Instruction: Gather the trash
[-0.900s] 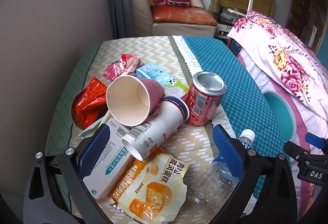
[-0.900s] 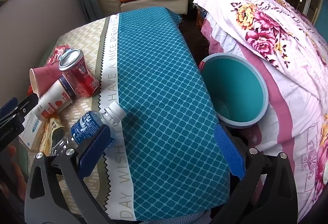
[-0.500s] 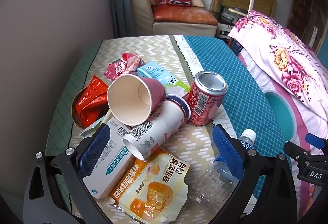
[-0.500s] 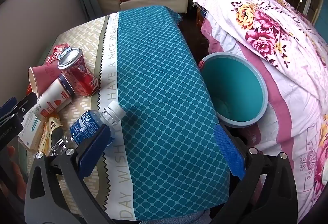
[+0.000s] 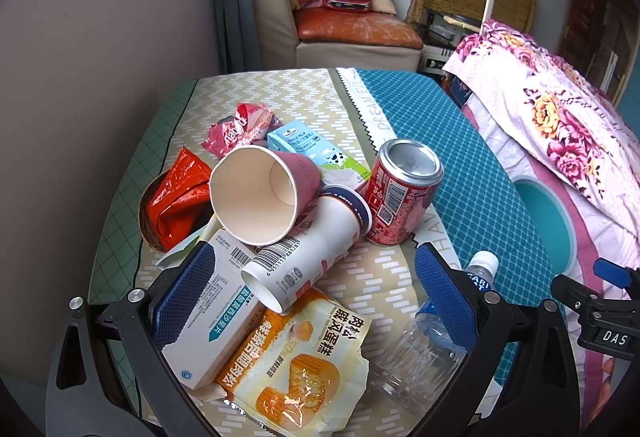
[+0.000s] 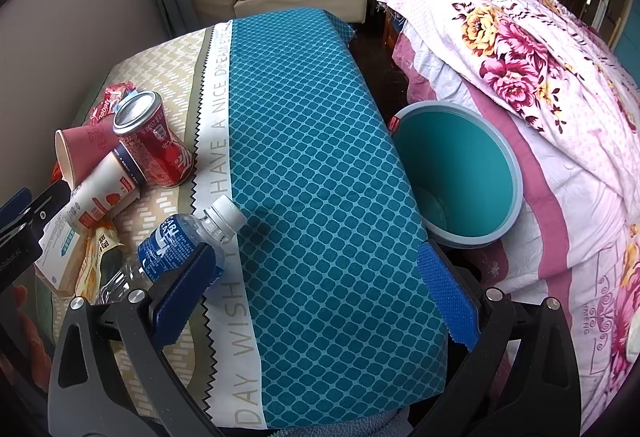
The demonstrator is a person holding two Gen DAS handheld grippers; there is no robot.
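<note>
Covering the table ahead of both claws, a patterned cloth [image 6: 320,165] runs teal on one side and beige on the other. Right of the right claw [image 6: 314,283], off the table edge and against a floral bedspread [image 6: 532,49], stands a teal bin [image 6: 516,173], its mouth tilted toward the camera. That claw is spread wide with nothing between its blue pads — only bare teal cloth lies under the gap.

Just ahead of its left pad lies a clear water bottle [image 6: 180,241] with a blue label, cap pointing toward the teal cloth.

The left claw [image 5: 314,295] is likewise spread wide, hovering over the trash pile and gripping nothing. Between its pads, nearest the camera, lies an orange cake wrapper [image 5: 296,369]; a white medicine box [image 5: 208,321] sits by the left pad. A white paper cup [image 5: 304,257] lies on its side across the gap, and a pink paper cup [image 5: 260,193] rests on it, mouth open toward the camera. Beyond the right pad stands a red soda can [image 5: 400,197], tilted. Farther ahead are a small milk carton [image 5: 316,153], a pink wrapper [image 5: 236,129] and — off to the left — a crumpled red wrapper [image 5: 176,197].
</note>
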